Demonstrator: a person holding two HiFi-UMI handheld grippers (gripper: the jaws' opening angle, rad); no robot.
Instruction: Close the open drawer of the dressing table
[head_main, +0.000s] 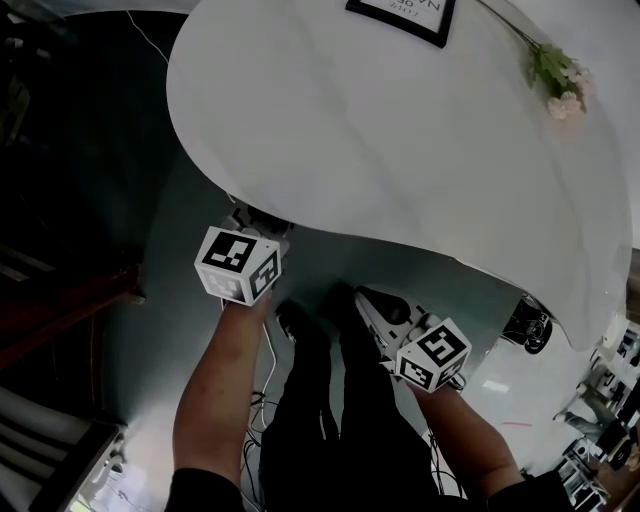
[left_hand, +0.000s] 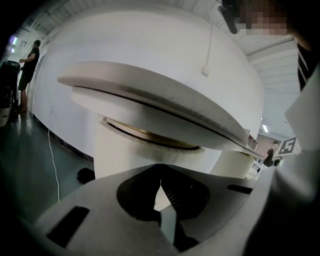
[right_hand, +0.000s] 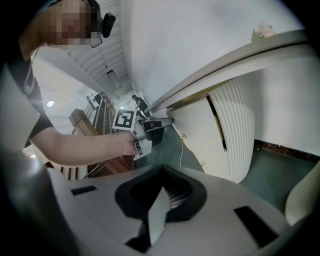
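Tucked under the near edge of the white oval surface (head_main: 400, 150): the drawer (left_hand: 125, 150), read here as the curved white front with a brass-coloured line along its top. Hidden from the head view by the overhang, so cannot tell how far out it stands.

Poised close to that front: the left gripper (head_main: 250, 218), jaws closed on nothing, tips just under the rim. Probably set that way to push with a blunt closed end rather than pinch. Cannot tell whether touching.

Held lower and further back: the right gripper (head_main: 368, 300), jaws likewise together and empty, apart from the furniture. Seemingly idle, clear of the pushing line.

Further out, 1 dark picture frame (head_main: 400, 15) at the far edge of the surface and 1 sprig of pale flowers (head_main: 555, 75) towards the far right edge, both well away from the work. Below, a fluted white panel (right_hand: 240, 130) beside a plainer one.

Nothing visible between the left jaws and the drawer front. Close by on the floor, only the person's own legs (head_main: 330, 400) and cables (head_main: 266, 352), worth minding when leaning in.
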